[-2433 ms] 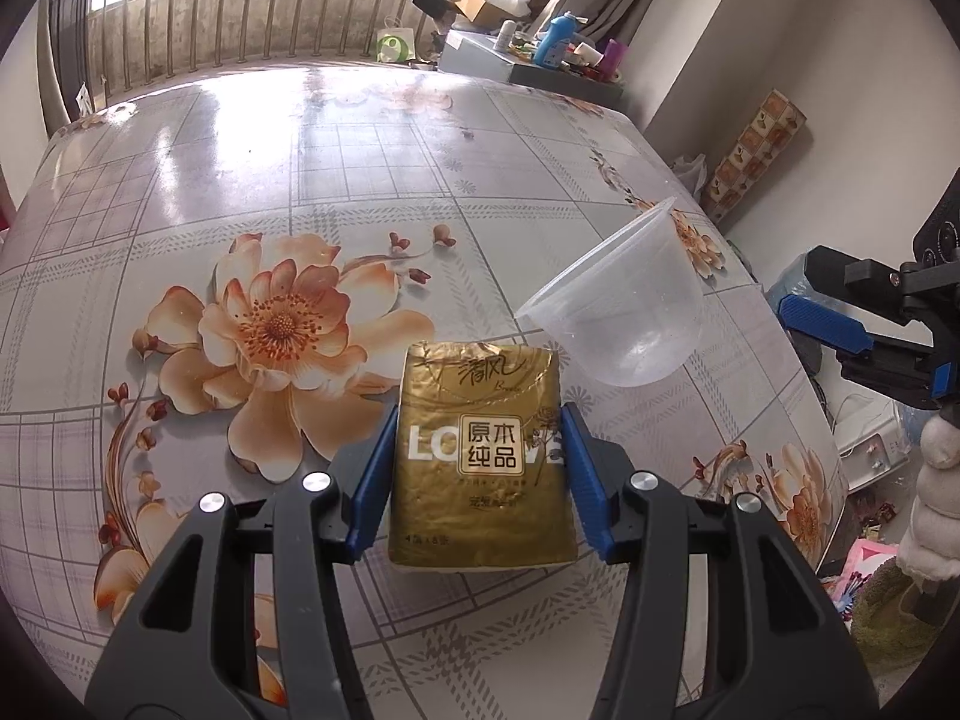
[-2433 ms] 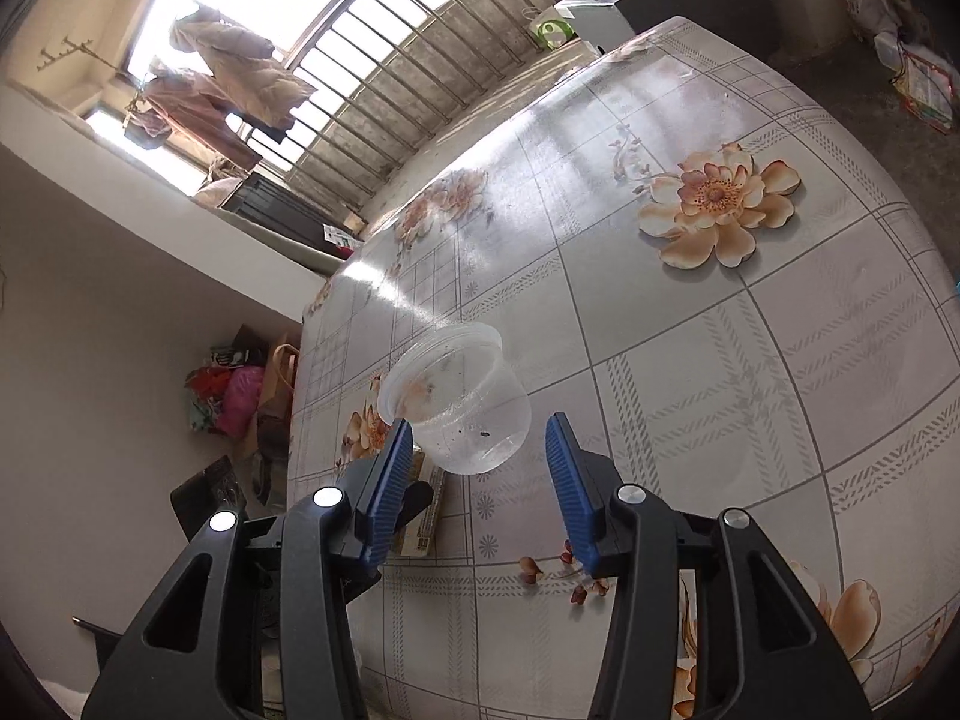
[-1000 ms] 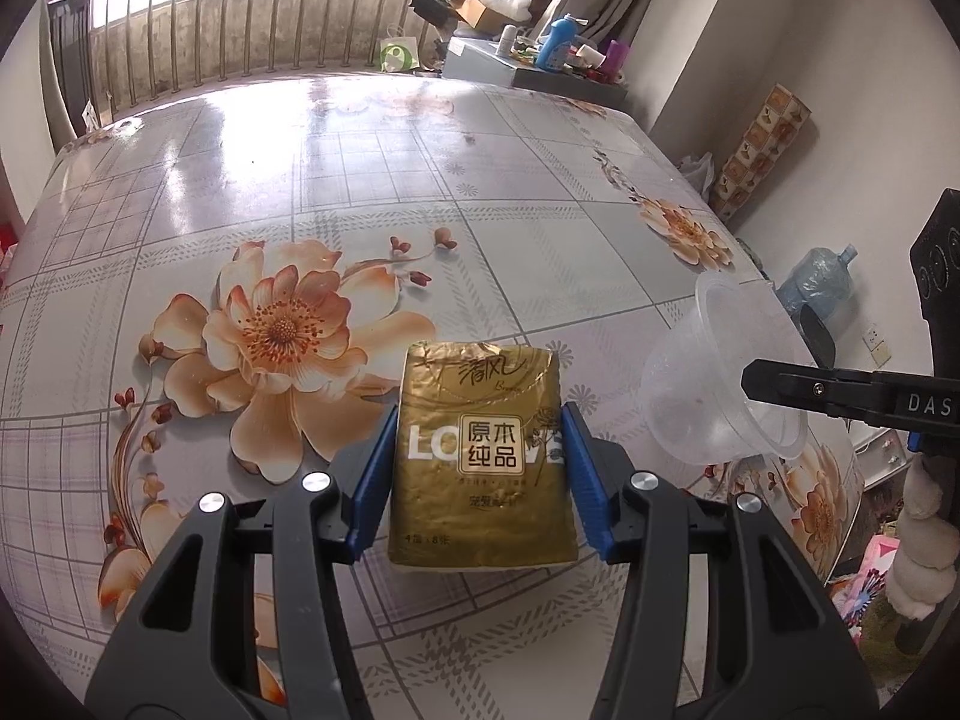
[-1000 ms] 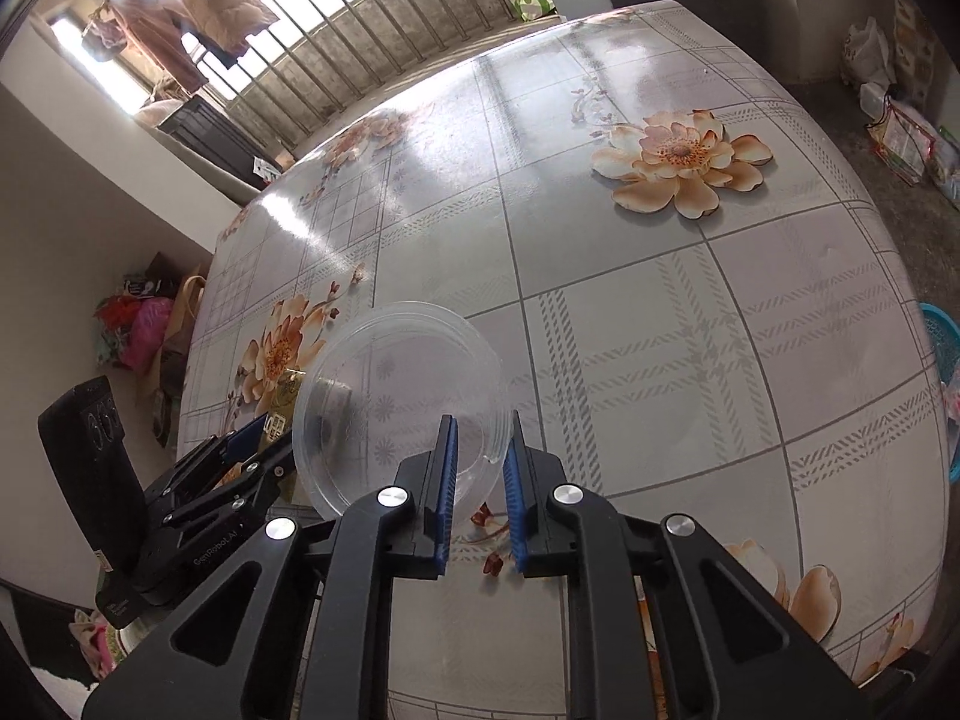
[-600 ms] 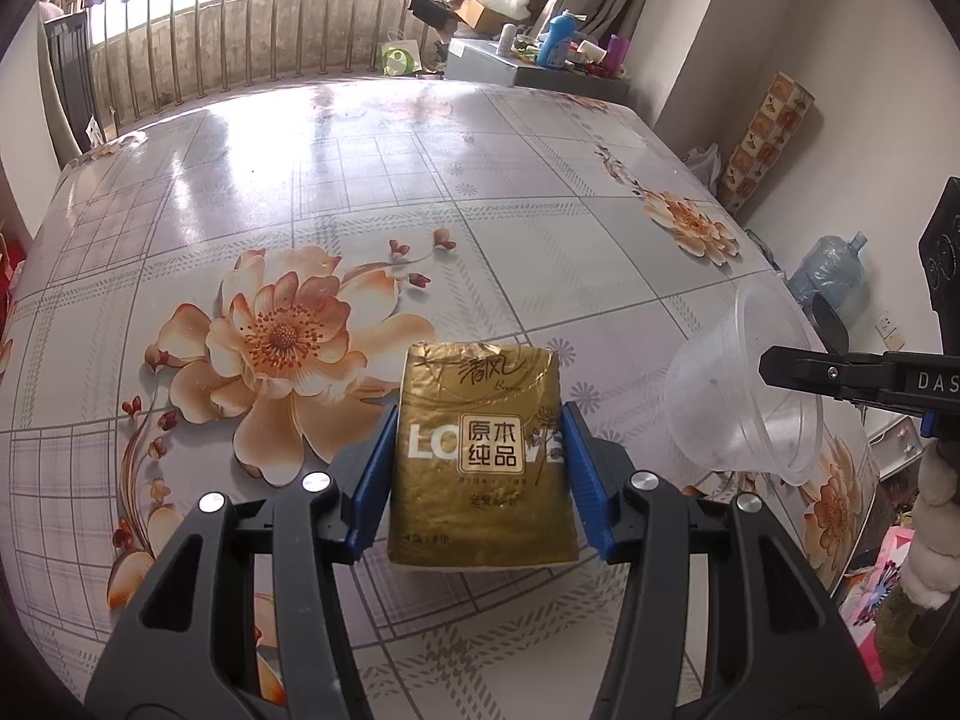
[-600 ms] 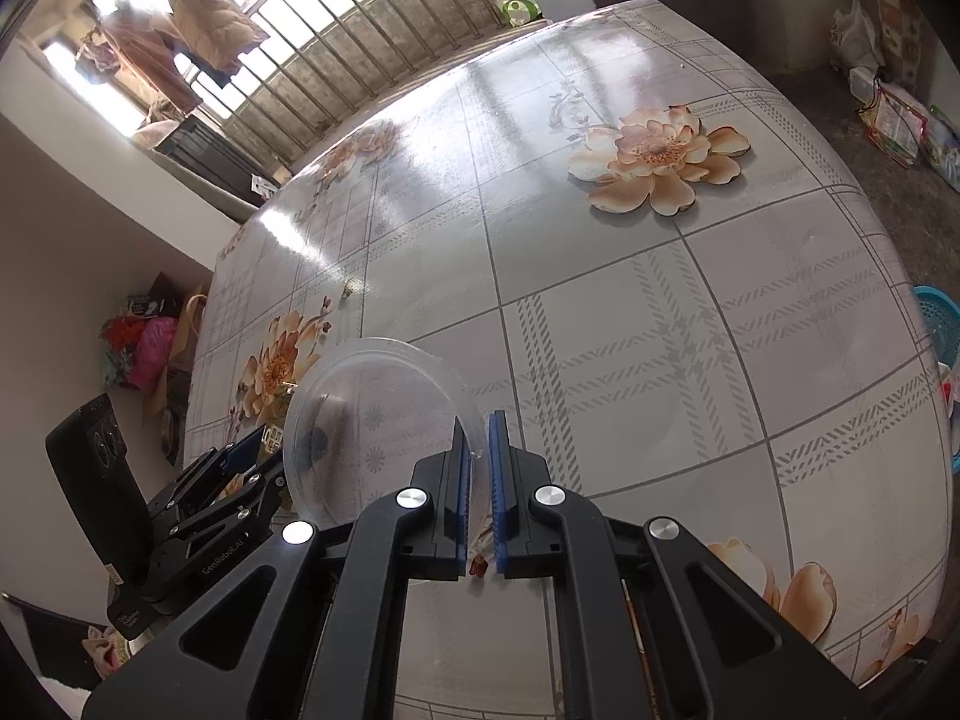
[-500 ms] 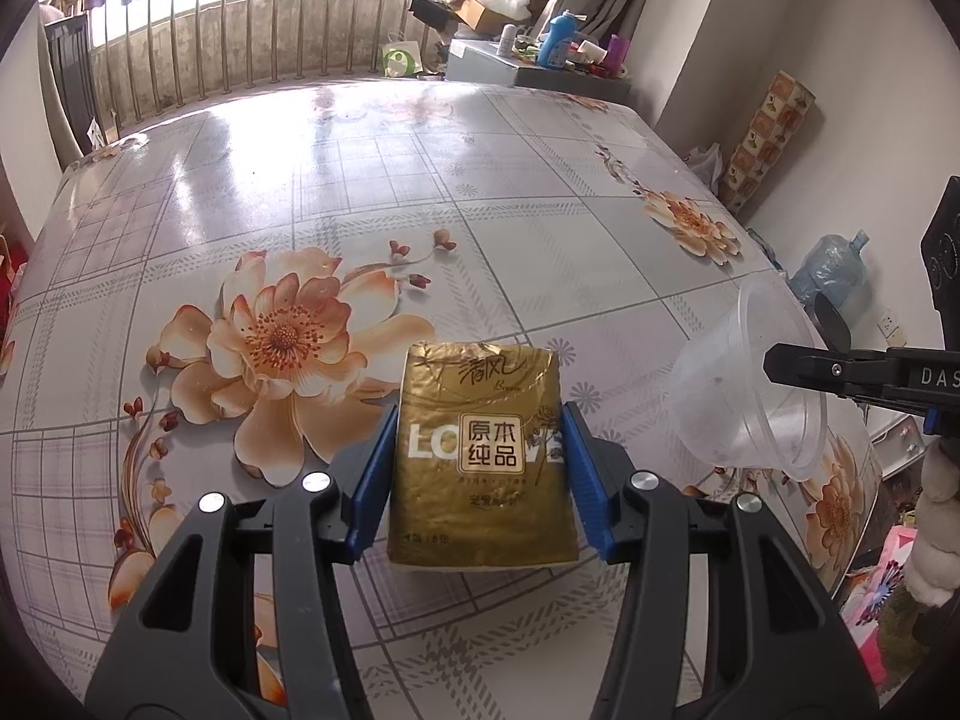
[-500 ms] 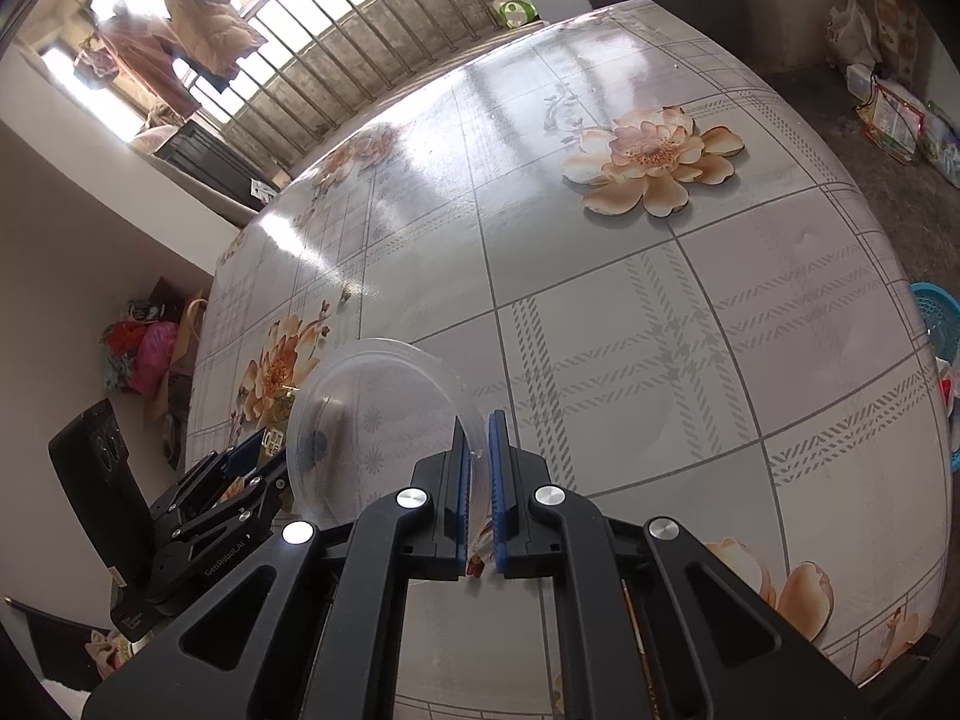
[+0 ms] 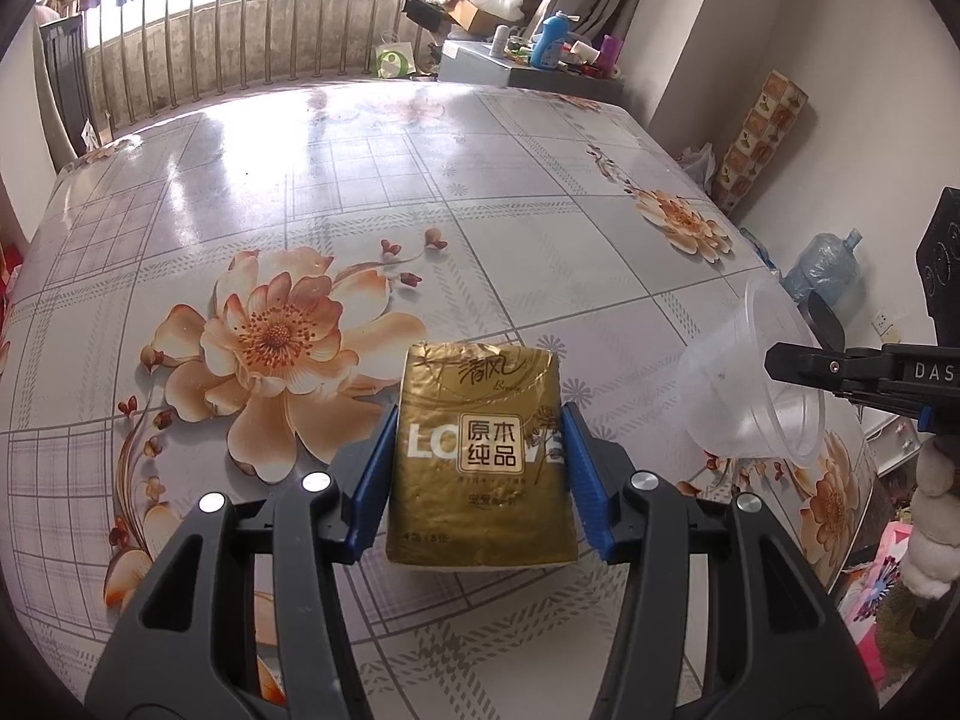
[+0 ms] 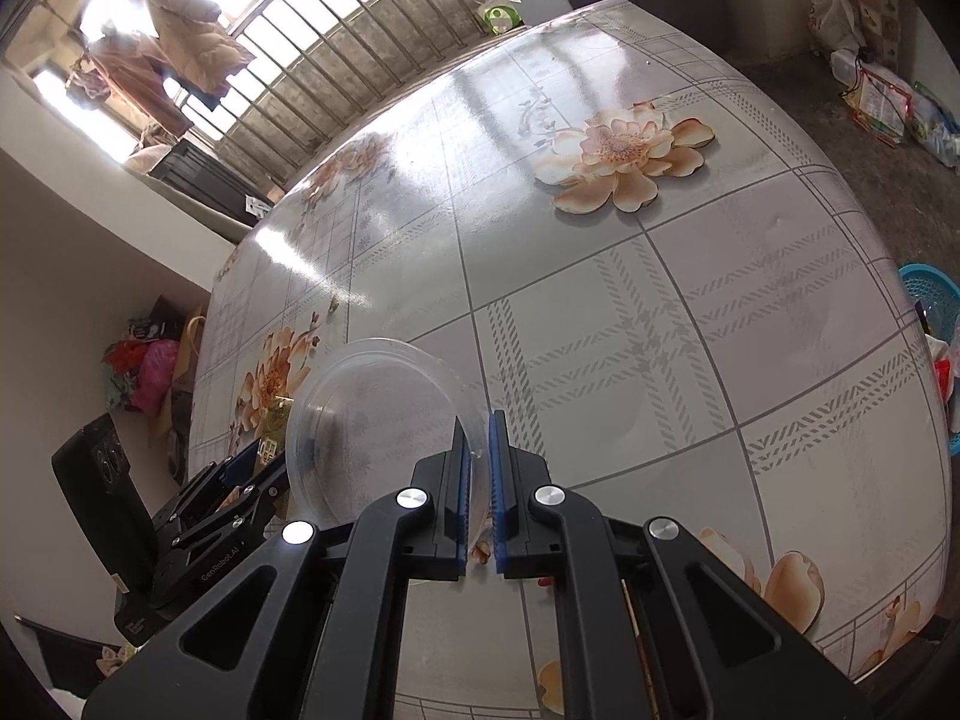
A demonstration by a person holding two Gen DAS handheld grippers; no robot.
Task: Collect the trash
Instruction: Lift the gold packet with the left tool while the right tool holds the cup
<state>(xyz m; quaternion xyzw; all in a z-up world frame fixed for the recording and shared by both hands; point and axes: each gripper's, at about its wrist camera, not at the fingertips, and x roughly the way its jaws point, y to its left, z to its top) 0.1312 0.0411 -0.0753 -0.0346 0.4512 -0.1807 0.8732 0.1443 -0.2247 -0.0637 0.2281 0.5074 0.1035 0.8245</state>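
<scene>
Left wrist view: the left gripper [image 9: 480,474] clamps a gold tissue pack [image 9: 482,456] above the near edge of the floral tabletop [image 9: 420,192]. Right wrist view: the right gripper [image 10: 478,468] pinches the rim of a clear plastic cup [image 10: 378,426], apparently lifted off the tabletop, near its left edge.

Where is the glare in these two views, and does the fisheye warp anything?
Left wrist view: window light washes out the far part of the table; the gold tissue pack stays sharp and readable. Right wrist view: a bright streak on the table, blown-out window, and the clear plastic cup is hard to separate from the pattern behind. Both views bow the table's grid lines.
</scene>
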